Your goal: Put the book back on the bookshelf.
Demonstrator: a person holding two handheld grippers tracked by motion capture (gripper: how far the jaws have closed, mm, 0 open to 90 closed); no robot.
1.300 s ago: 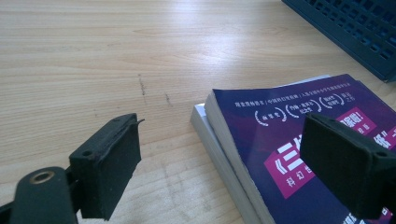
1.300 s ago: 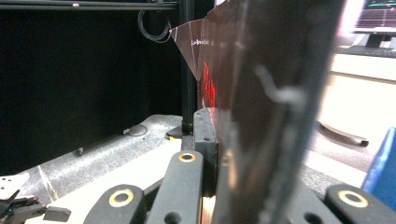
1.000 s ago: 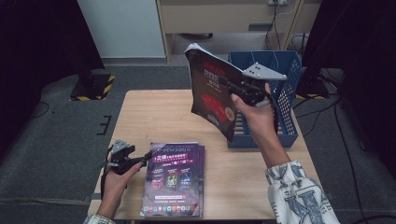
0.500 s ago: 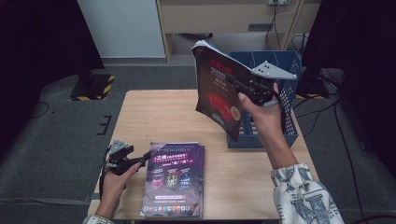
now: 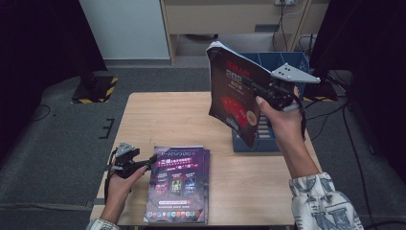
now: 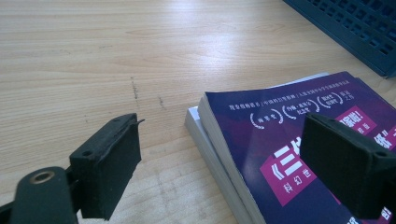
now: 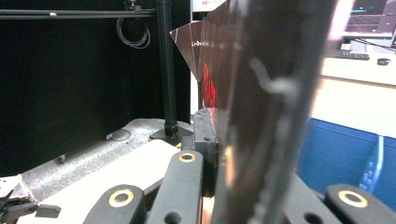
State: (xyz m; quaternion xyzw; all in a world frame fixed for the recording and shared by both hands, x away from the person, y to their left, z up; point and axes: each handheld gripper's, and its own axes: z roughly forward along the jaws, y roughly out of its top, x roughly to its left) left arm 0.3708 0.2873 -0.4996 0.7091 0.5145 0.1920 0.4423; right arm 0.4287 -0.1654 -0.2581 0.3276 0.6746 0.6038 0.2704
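Your right tongs [image 5: 262, 91] carried the dark red-print book [image 5: 234, 96] further right above the blue crate [image 5: 268, 139], clamped on its edge; left tongs [image 5: 149, 161] gape open beside the purple books [image 5: 178, 184].

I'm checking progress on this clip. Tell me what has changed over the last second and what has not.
The right gripper, jaws clamped on the dark red-printed magazine, has carried it a little to the right and slightly up, over the blue plastic crate. Nothing was grasped or released. The left gripper stayed with open jaws at the edge of the purple-covered books stacked on the wooden table.
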